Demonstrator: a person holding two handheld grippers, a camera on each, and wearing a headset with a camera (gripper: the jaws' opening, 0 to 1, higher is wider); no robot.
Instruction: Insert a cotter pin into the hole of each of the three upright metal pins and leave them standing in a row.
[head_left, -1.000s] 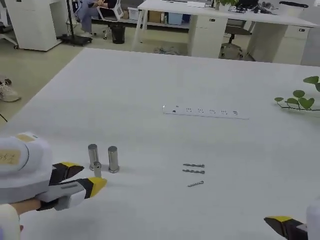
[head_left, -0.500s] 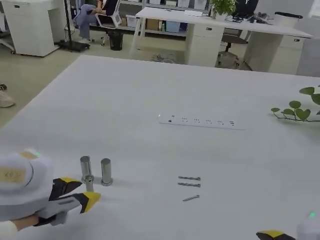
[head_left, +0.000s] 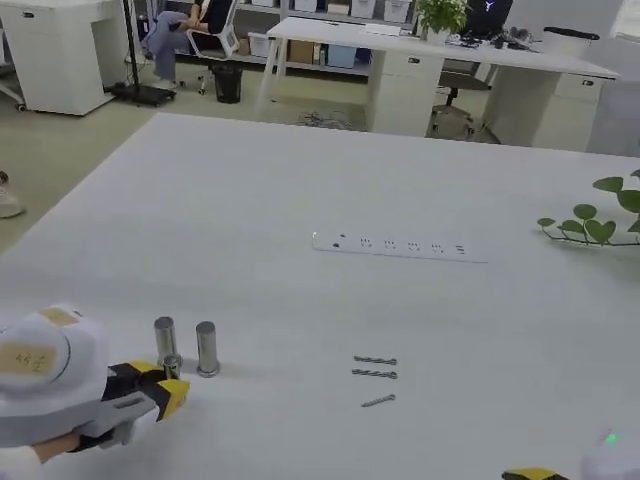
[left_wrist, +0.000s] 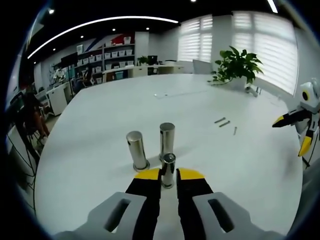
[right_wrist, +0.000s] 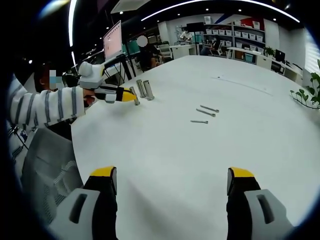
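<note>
Metal pin, upright, lower centre of left gripper view, clamped between left gripper jaws. Two more pins stand just behind. Right gripper jaws wide apart. Three cotter pins lie lower centre, head view.

Head cam above table; L/R cams low, opposed; common: metal pins

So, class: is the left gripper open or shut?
Shut: the left gripper clamps the nearest metal pin, one yellow-tipped jaw pressed against each side.
</note>
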